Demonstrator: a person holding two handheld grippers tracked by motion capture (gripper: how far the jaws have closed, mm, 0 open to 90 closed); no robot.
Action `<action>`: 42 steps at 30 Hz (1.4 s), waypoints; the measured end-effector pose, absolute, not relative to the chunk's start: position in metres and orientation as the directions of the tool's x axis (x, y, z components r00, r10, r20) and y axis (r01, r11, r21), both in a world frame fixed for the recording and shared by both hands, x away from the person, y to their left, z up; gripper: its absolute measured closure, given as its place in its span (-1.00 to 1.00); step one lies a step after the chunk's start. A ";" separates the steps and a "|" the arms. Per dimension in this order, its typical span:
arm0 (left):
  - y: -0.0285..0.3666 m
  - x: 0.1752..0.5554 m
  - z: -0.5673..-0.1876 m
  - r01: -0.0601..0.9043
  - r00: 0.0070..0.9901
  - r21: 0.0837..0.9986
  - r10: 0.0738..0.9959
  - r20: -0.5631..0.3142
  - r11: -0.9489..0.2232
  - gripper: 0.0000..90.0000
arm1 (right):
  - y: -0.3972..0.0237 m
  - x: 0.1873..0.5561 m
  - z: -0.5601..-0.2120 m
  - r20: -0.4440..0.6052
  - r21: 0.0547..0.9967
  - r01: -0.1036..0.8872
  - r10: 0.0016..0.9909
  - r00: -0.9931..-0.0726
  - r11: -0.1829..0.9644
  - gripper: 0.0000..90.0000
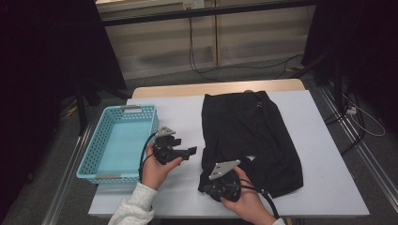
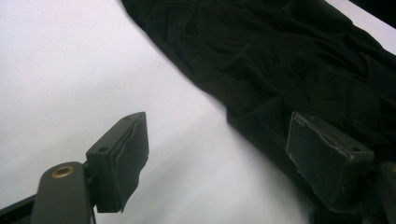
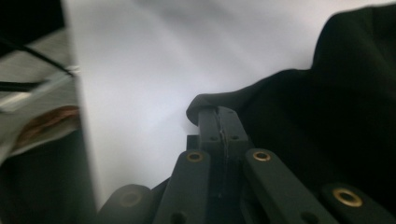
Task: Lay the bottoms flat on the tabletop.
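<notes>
One black garment (image 1: 251, 136), lengthwise front-to-back.

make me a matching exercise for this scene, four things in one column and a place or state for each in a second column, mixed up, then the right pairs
Things:
1. left gripper
2. right gripper
3. black garment
4. blue basket

Places or states:
A. spread on the right half of the white table
B. jaws apart, nothing between them
C. empty, at the table's left edge
D. jaws shut on a fold of cloth at the garment's near left corner

Right pairs: 1-B, 2-D, 3-A, 4-C
</notes>
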State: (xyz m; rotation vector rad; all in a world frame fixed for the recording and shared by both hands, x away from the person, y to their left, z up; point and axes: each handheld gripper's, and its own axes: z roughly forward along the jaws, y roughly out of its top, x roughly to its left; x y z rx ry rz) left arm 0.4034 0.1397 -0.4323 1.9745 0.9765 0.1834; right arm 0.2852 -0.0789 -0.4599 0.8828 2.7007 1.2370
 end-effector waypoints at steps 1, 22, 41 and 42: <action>0.138 0.405 -0.434 0.570 0.675 0.772 0.696 -0.245 -0.281 -0.53 | -0.080 0.284 -0.460 0.203 0.705 0.484 0.506 -0.838 0.518 1.00; 0.080 0.456 -0.464 0.577 0.688 0.733 0.698 -0.199 -0.360 0.08 | -0.122 0.259 -0.449 0.267 0.721 0.524 0.517 -0.814 0.453 1.00; 0.086 0.472 -0.451 0.671 0.621 0.681 0.725 -0.299 -0.294 1.00 | -0.110 0.260 -0.452 0.274 0.713 0.513 0.484 -0.831 0.478 1.00; 0.090 0.475 -0.448 0.672 0.616 0.681 0.730 -0.294 -0.293 1.00 | -0.109 0.260 -0.452 0.277 0.713 0.513 0.481 -0.832 0.477 1.00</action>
